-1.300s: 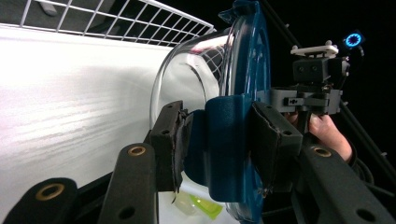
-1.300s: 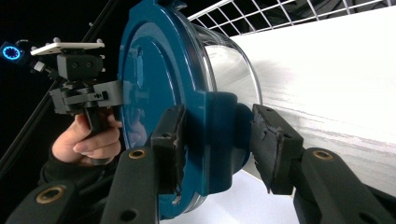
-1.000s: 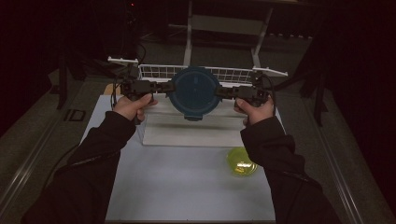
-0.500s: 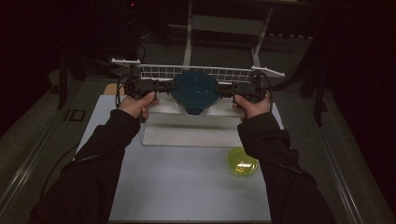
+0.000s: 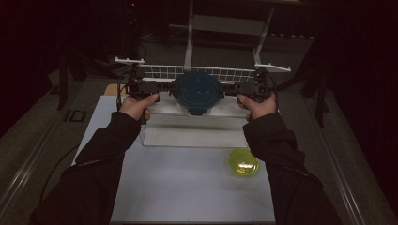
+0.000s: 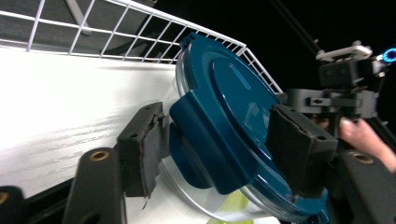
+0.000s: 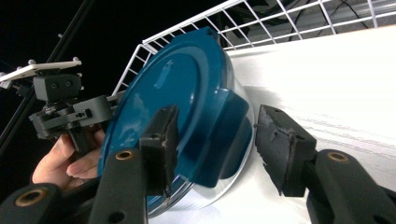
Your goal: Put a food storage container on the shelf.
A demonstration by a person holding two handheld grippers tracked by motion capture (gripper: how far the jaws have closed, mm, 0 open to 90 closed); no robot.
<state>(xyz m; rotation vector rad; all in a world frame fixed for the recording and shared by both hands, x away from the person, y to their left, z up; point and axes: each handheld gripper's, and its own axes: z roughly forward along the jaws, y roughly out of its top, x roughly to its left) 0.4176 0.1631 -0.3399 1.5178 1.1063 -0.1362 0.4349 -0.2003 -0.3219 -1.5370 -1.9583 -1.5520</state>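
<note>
A round clear container with a blue lid (image 5: 197, 90) rests on a white board (image 5: 187, 133) in front of a white wire rail (image 5: 159, 72). My left gripper (image 5: 171, 89) reaches in from its left side and my right gripper (image 5: 224, 89) from its right. In the left gripper view the jaws (image 6: 222, 149) straddle the lid's blue side clip (image 6: 205, 140). In the right gripper view the jaws (image 7: 217, 144) straddle the opposite clip (image 7: 219, 135), with a gap at the right pad (image 7: 280, 149). Both pairs of jaws have just been opening, the clips still between them.
A yellow-green dish (image 5: 243, 161) lies on the pale table mat (image 5: 187, 192) near my right forearm. The wire rail runs close behind the container. Dark stands and a frame rise beyond the table's far edge.
Both pairs of jaws stand wider around the lid's clips than a second ago. The lid, which faced the camera more fully, has tipped back a little. The hands have stayed in place.
</note>
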